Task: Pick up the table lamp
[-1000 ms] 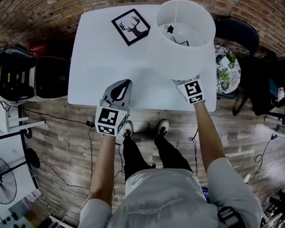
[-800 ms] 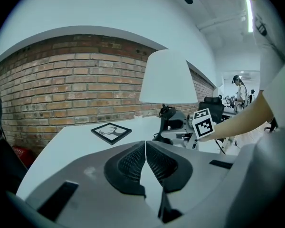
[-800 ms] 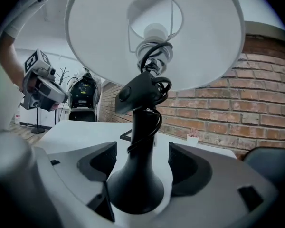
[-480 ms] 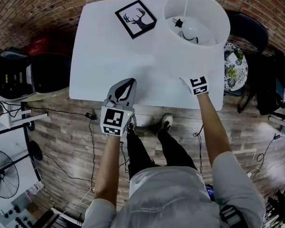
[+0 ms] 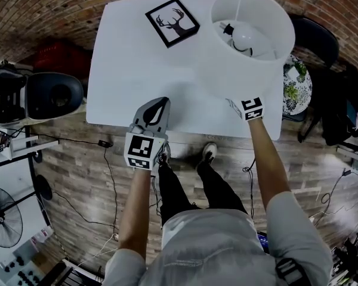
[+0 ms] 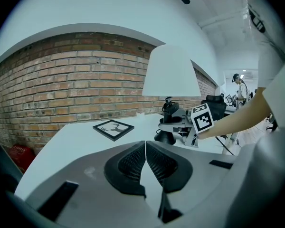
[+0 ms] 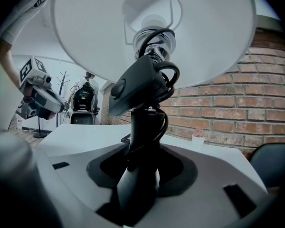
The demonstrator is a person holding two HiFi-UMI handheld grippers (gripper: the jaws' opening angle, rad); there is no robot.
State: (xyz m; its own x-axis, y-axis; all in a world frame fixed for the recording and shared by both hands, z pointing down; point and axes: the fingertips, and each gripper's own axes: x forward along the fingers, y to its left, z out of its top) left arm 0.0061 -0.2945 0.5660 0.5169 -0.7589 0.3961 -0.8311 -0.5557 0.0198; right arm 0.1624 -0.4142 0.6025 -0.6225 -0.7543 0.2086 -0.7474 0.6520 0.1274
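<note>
Left gripper (image 5: 160, 105) over the near edge of the white rectangular table (image 5: 122, 70), jaws together, nothing between them, well apart from the lamp. On the table: 1 black-framed deer picture (image 5: 172, 21) at the far side, 1 white-shaded table lamp with black stem (image 5: 250, 34) at the right end. Right gripper (image 7: 138, 172) reaches under the shade from the near side, jaws clamped on the upright stem. Long axis vertical, so judged a straight-up lift. Base contact with the table: cannot tell

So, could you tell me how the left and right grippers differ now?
The left gripper is shut and empty; the right gripper is shut on the black stem of the table lamp. The left gripper is exposed, the right gripper under the shade. Both reach over the white table.
</note>
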